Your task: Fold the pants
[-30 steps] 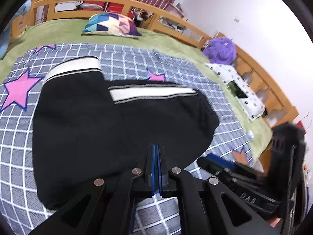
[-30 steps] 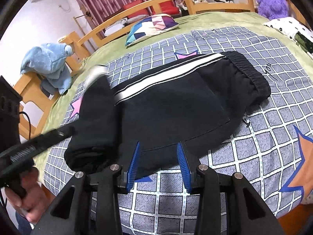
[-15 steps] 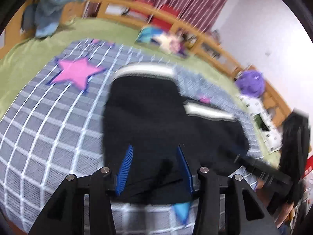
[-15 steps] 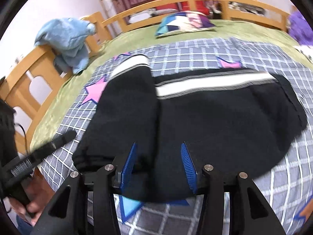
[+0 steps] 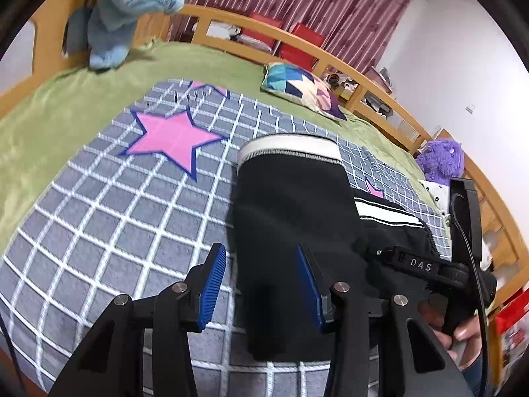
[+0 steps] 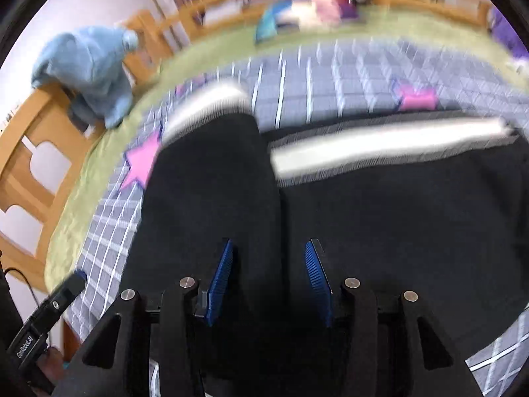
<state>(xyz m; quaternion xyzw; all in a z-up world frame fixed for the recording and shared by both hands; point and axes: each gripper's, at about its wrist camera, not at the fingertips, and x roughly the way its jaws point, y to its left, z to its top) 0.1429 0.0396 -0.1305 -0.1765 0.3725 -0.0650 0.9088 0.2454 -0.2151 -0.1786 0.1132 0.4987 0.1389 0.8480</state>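
Both tools released — left tool (image 5: 261,284) off the folded leg, right tool (image 6: 269,281) over black track pants (image 6: 396,225) — first fold laid, next fold due.

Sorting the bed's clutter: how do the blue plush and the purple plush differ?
The blue plush is pale blue and slumps over the wooden rail at the bed's far left; the purple plush is shaggy, deep purple and sits by the rail at the far right. Both are soft toys at the bed's edge.
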